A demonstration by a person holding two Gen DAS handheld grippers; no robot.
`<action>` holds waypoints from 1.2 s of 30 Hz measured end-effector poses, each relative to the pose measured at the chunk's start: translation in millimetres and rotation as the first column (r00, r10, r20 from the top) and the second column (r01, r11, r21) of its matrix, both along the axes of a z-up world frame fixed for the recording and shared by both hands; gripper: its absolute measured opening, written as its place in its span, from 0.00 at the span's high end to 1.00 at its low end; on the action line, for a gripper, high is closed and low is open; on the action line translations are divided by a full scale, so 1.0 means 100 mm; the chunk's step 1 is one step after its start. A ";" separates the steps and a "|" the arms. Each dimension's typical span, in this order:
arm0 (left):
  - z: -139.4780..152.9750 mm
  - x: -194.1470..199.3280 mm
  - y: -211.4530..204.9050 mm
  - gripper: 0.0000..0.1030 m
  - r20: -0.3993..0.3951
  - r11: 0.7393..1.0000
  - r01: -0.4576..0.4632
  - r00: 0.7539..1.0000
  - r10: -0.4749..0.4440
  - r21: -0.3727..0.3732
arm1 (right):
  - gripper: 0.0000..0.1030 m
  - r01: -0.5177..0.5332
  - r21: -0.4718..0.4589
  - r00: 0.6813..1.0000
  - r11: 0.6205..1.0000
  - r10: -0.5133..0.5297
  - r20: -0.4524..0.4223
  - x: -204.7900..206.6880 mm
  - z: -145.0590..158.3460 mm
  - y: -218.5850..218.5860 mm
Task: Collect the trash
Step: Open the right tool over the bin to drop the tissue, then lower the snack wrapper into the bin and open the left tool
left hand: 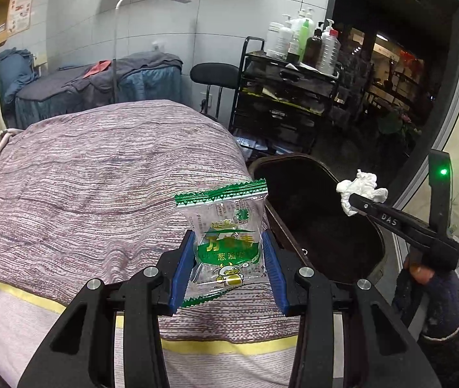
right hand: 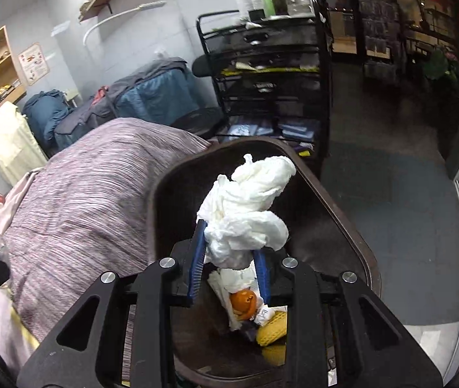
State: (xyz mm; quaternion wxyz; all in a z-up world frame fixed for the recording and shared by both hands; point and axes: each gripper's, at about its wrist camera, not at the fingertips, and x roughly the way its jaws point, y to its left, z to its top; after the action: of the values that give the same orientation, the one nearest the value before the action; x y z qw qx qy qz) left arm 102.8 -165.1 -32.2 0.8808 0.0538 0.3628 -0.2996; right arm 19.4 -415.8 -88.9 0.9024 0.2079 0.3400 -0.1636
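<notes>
A clear snack wrapper with green print [left hand: 226, 213] stands upright between the blue pads of my left gripper [left hand: 228, 242], which is shut on it above the striped blanket [left hand: 100, 177]. Just to its right is the open dark brown bin [left hand: 297, 156]. My right gripper [left hand: 354, 199] reaches in from the right, shut on a crumpled white tissue [left hand: 360, 187] over the bin's mouth. In the right wrist view the tissue [right hand: 248, 200] bulges out past the right gripper [right hand: 229, 242], directly above the bin [right hand: 177, 213]. Orange peel [right hand: 244, 300] and yellow foam netting [right hand: 273, 326] lie inside.
The bin stands tight against the bed's edge. Behind it is a black mesh trolley [left hand: 287, 97] topped with bottles, and a black stool [left hand: 214, 72] beside that. A gloved hand [left hand: 430, 291] holds the right gripper. Dark floor [right hand: 391, 194] and a glass door lie to the right.
</notes>
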 end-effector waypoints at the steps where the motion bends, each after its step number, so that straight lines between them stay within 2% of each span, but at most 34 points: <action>1: 0.00 0.00 -0.02 0.60 -0.001 1.000 0.004 1.000 -0.004 0.001 | 0.68 0.006 0.000 1.000 1.000 -0.006 -0.006 0.01 -0.03 -0.01; 3: 0.00 0.00 -0.04 0.60 -0.002 1.000 0.009 1.000 -0.009 0.002 | 0.62 0.019 0.004 1.000 1.000 -0.019 -0.015 0.02 -0.08 -0.02; 5: 0.00 0.00 -0.06 0.60 -0.001 1.000 0.014 1.000 -0.014 0.003 | 0.38 0.044 -0.006 0.999 0.999 -0.044 -0.020 0.02 -0.13 -0.04; 7: 0.00 0.00 -0.08 0.60 0.003 1.000 0.018 1.000 -0.018 0.009 | 0.29 0.065 -0.008 0.998 0.998 -0.065 -0.017 0.01 -0.15 -0.06; 11: -0.01 0.01 -0.10 0.60 0.003 1.000 0.024 1.000 -0.024 0.012 | 0.26 0.076 -0.002 0.997 0.997 -0.076 -0.020 0.00 -0.17 -0.08; 24: -0.03 0.04 -0.33 0.60 -0.022 0.996 0.084 0.996 -0.084 0.008 | 0.26 0.106 -0.001 0.994 0.994 -0.106 0.013 -0.16 -0.08 -0.12; 26: -0.03 0.06 -0.38 0.60 -0.029 0.995 0.095 0.995 -0.095 0.006 | 0.21 0.116 -0.001 0.993 0.993 -0.116 0.019 -0.19 -0.07 -0.15; 36: -0.09 0.13 -0.63 0.60 -0.059 0.990 0.141 0.988 -0.140 0.023 | 0.21 0.150 -0.002 0.988 0.989 -0.149 0.039 -0.31 -0.02 -0.26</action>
State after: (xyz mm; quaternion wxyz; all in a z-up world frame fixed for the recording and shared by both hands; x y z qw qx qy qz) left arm 115.9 -228.0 -41.0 0.8458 0.0825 0.3874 -0.3573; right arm -12.0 -441.7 -90.5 0.8946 0.2339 0.3054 -0.2275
